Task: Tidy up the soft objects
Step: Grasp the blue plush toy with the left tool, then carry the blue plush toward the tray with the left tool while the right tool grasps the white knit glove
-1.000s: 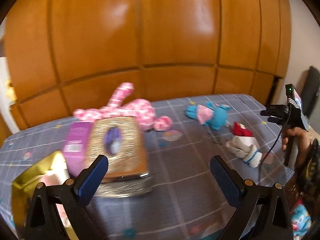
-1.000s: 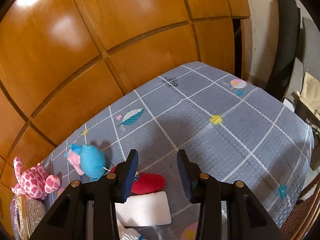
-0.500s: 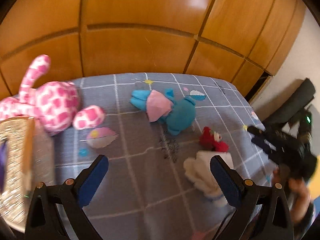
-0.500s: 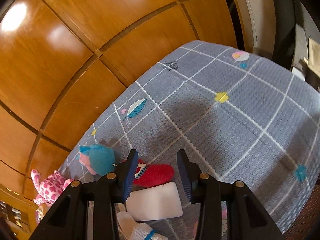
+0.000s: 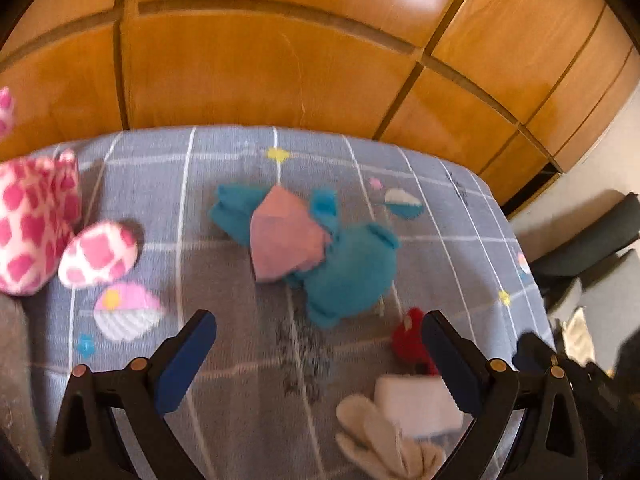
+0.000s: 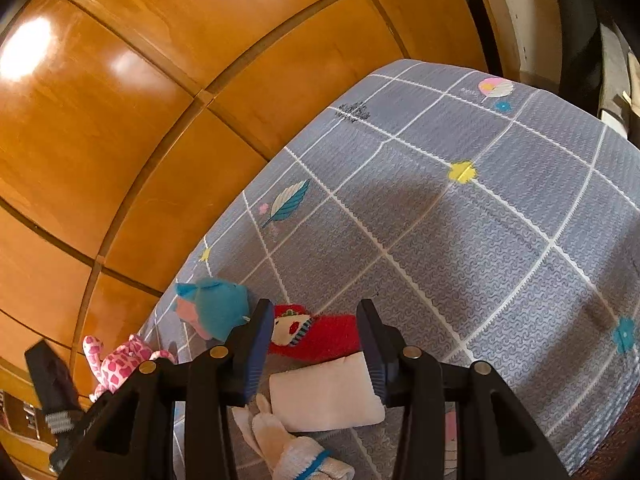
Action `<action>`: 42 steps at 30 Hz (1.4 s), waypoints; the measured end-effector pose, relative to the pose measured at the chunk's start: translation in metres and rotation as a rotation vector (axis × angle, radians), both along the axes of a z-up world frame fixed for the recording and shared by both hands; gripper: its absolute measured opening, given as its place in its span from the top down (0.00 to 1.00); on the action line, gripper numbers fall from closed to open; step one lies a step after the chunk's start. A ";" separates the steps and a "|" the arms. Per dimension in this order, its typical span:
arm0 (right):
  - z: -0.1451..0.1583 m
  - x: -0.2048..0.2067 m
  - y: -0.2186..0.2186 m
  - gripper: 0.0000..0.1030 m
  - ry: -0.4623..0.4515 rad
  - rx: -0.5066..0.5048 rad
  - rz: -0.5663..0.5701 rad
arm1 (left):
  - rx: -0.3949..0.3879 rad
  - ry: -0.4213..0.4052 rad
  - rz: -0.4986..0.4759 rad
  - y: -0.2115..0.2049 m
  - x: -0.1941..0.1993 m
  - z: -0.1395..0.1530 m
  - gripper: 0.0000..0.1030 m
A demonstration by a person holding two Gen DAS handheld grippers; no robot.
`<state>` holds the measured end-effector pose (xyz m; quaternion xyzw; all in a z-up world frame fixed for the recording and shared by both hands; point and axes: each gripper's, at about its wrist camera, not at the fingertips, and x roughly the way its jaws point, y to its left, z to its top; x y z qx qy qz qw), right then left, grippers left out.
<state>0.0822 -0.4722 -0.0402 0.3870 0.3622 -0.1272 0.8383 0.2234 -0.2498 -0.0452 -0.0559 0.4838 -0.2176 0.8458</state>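
A blue plush in a pink dress (image 5: 344, 264) lies mid-bed, just beyond my left gripper (image 5: 318, 330), which hangs open and wide above the grey checked cover with nothing between its fingers. A pink-spotted plush (image 5: 36, 220) lies at the left edge. A red plush (image 5: 408, 340), a folded white cloth (image 5: 416, 404) and a cream plush (image 5: 376, 440) lie by the right finger. In the right wrist view my right gripper (image 6: 313, 314) stands partly open over the red plush (image 6: 320, 336) and the white cloth (image 6: 324, 396), gripping neither. The blue plush (image 6: 218, 306) lies to its left.
Orange wooden wardrobe doors (image 5: 280, 60) rise right behind the bed. The grey cover (image 6: 480, 240) stretches bare to the right, ending at an edge. A dark chair (image 5: 592, 236) stands past the bed's right side. The cream plush (image 6: 280, 440) lies near the front.
The left wrist view has swung right, away from the gold box and pink plush, and dropped closer to the blue plush. The right gripper has tilted slightly but stayed over the red plush.
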 end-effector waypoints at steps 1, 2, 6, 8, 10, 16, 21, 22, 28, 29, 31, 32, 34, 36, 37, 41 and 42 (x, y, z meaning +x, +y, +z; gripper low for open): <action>0.000 0.000 0.001 0.58 -0.002 0.005 0.006 | 0.006 -0.021 0.002 -0.004 0.002 0.001 0.00; -0.001 0.001 0.001 0.58 -0.003 0.008 0.010 | 0.016 -0.038 0.005 -0.009 0.005 0.002 0.00; -0.002 0.001 0.000 0.58 -0.012 0.028 0.019 | 0.045 -0.066 0.009 -0.025 0.021 0.000 0.00; -0.002 0.000 -0.001 0.58 -0.020 0.036 0.020 | 0.042 -0.065 0.019 -0.033 0.032 -0.002 0.00; -0.002 0.000 -0.001 0.58 -0.024 0.046 0.021 | 0.036 -0.074 0.024 -0.042 0.042 -0.001 0.00; -0.003 0.000 0.000 0.58 -0.028 0.061 0.032 | 0.215 -0.005 -0.022 -0.077 0.070 -0.030 0.00; -0.004 -0.001 -0.001 0.58 -0.025 0.065 0.023 | 0.272 0.001 -0.016 -0.068 0.069 -0.045 0.19; -0.004 -0.001 -0.001 0.58 -0.024 0.061 0.023 | 0.256 -0.006 -0.022 -0.065 0.067 -0.042 0.28; -0.002 0.001 0.001 0.58 -0.022 0.022 0.035 | 0.184 -0.139 -0.055 -0.032 0.035 0.001 0.58; -0.002 0.001 0.001 0.58 -0.022 0.016 0.036 | 0.173 -0.165 -0.064 -0.025 0.027 0.010 0.58; -0.001 0.001 0.002 0.58 -0.026 0.008 0.040 | 0.140 -0.191 -0.088 -0.009 0.012 0.023 0.58; 0.000 0.001 0.003 0.58 -0.026 0.004 0.041 | 0.118 -0.201 -0.094 0.002 0.002 0.029 0.58; 0.001 0.002 0.004 0.58 -0.028 -0.007 0.046 | 0.084 -0.201 -0.119 0.019 -0.015 0.034 0.58; 0.001 0.003 0.006 0.58 -0.028 -0.013 0.047 | 0.059 -0.197 -0.149 0.036 -0.035 0.033 0.58; 0.001 0.003 0.006 0.58 -0.025 -0.017 0.046 | 0.054 -0.191 -0.164 0.047 -0.047 0.029 0.57; 0.001 0.004 0.010 0.58 -0.011 -0.034 0.056 | 0.071 -0.161 -0.178 0.076 -0.084 0.008 0.57; 0.001 0.005 0.011 0.58 -0.001 -0.044 0.057 | 0.080 -0.155 -0.179 0.081 -0.092 0.002 0.57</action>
